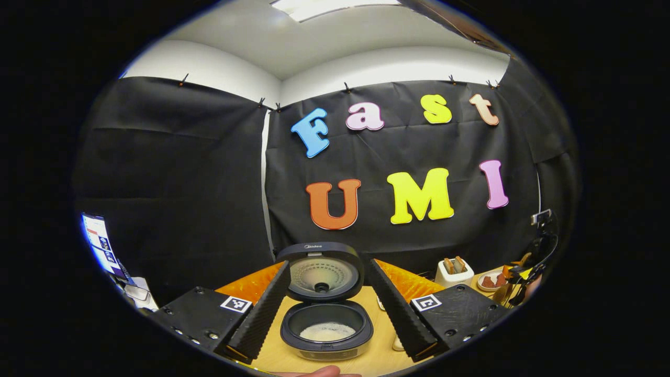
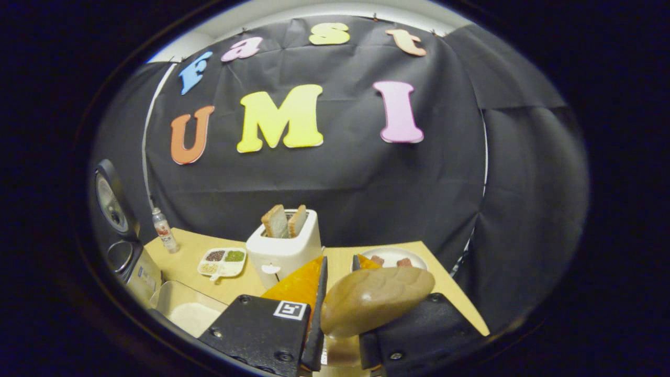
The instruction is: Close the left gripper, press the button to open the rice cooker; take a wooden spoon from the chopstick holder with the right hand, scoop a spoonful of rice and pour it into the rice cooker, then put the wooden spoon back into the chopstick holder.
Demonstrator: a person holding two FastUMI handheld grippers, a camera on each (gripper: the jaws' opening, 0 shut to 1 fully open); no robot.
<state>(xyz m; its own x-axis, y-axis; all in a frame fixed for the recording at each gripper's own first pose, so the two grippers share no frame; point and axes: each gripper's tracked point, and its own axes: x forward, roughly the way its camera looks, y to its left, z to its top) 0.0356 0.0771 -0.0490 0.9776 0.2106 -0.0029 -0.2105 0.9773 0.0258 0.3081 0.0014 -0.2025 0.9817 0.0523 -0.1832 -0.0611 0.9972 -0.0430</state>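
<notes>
Wooden spoon (image 2: 374, 299): nearest in the right gripper view, its bowl lying across the fingers of the right hand-held gripper (image 2: 337, 293), which are drawn together on it; the handle is hidden below the bowl.
Right hand-held gripper, far off: in the left gripper view it shows small and dark at the right edge (image 1: 523, 283); what it carries is hard to make out there.
Left hand-held gripper (image 1: 328, 306): released, fingers spread wide with nothing between them, hanging in front of the rice cooker (image 1: 325, 327).
Rice cooker: lid (image 1: 321, 270) stands upright and open; the inner pot holds a pale layer of rice (image 1: 327, 331). In the right gripper view it is at the left edge, partly cut off.
Table (image 2: 450, 285): pale wood, carrying everything.
Toaster (image 2: 285, 247): white, two bread slices (image 2: 285, 221) standing in its slots.
Divided dish (image 2: 222, 261): small compartments with dark, green and pale fillings.
Tray (image 2: 183, 309): pale contents, cut off by the gripper body.
Plate (image 2: 392, 257): brownish pieces, partly hidden behind the spoon.
Bottle (image 2: 164, 230): upright beside the cloth wall.
Fingertip (image 1: 319, 372): a person's, at the bottom edge.
</notes>
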